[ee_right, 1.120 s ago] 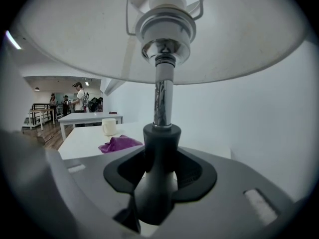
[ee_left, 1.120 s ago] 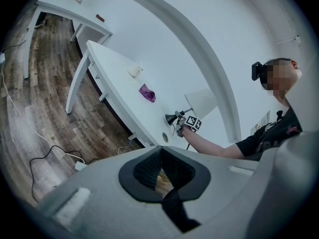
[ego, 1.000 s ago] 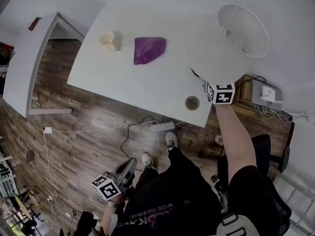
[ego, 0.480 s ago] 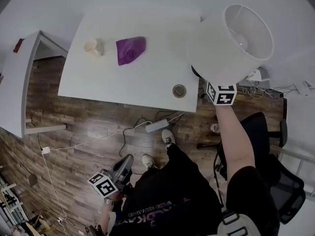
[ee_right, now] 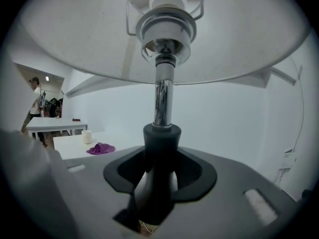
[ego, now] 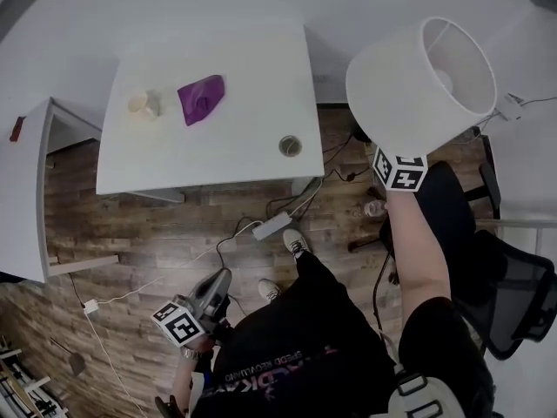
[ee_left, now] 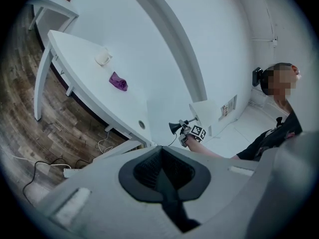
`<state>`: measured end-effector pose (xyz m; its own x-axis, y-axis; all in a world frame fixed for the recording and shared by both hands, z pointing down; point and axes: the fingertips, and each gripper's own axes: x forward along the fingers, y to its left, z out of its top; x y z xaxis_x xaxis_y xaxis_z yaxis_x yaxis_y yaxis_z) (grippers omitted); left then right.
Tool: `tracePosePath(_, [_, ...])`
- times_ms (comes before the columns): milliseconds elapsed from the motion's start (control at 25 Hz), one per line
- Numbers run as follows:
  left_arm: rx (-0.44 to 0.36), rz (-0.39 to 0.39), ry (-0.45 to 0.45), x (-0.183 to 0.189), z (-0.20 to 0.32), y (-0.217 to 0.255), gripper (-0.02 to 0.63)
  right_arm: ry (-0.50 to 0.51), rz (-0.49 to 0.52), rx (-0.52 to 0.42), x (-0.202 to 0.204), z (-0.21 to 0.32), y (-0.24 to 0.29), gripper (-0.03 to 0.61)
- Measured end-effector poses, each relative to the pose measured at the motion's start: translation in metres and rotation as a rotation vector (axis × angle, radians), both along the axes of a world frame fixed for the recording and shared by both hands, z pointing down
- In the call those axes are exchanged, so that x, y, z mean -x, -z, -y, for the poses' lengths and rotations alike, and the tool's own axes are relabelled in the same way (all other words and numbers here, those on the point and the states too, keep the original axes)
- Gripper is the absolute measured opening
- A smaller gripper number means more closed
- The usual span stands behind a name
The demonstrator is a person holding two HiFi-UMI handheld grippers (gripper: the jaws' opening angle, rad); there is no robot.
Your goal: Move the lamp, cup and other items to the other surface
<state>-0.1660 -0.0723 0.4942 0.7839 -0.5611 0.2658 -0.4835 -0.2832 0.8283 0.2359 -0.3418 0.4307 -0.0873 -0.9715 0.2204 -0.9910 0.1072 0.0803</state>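
A white-shaded lamp (ego: 422,85) hangs in the air to the right of the white table (ego: 244,146), over the floor. My right gripper (ego: 396,165) is shut on the black neck of its base (ee_right: 160,148), under the chrome stem (ee_right: 162,98). On the table's far left stand a cream cup (ego: 144,104) and a crumpled purple cloth (ego: 200,98); both also show in the left gripper view, the cup (ee_left: 103,58) beyond the cloth (ee_left: 118,81). My left gripper (ego: 218,287) hangs low by the person's left side, jaws together and holding nothing.
A second white table (ego: 26,190) stands further left. A black office chair (ego: 509,290) is at the right, close under the right arm. A power strip (ego: 271,225) and cables lie on the wooden floor. A person (ee_right: 35,98) stands far off behind the tables.
My right gripper has carried the lamp off the table's right corner and further right, a little higher. The table has slid left in the head view. My left gripper has risen slightly.
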Motion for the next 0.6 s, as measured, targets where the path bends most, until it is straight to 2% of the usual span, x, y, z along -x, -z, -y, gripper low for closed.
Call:
tracePosePath(320, [-0.053, -0.009, -0.120, -0.001, -0.023, 0.012, -0.003, -0.138, -0.020, -0.027, -0.047, -0.090, 0.023, 0.153])
tracePosePath(600, [-0.059, -0.035, -0.215, -0.006, -0.049, 0.021, -0.003, -0.229, -0.019, -0.030, -0.068, -0.158, 0.041, 0.153])
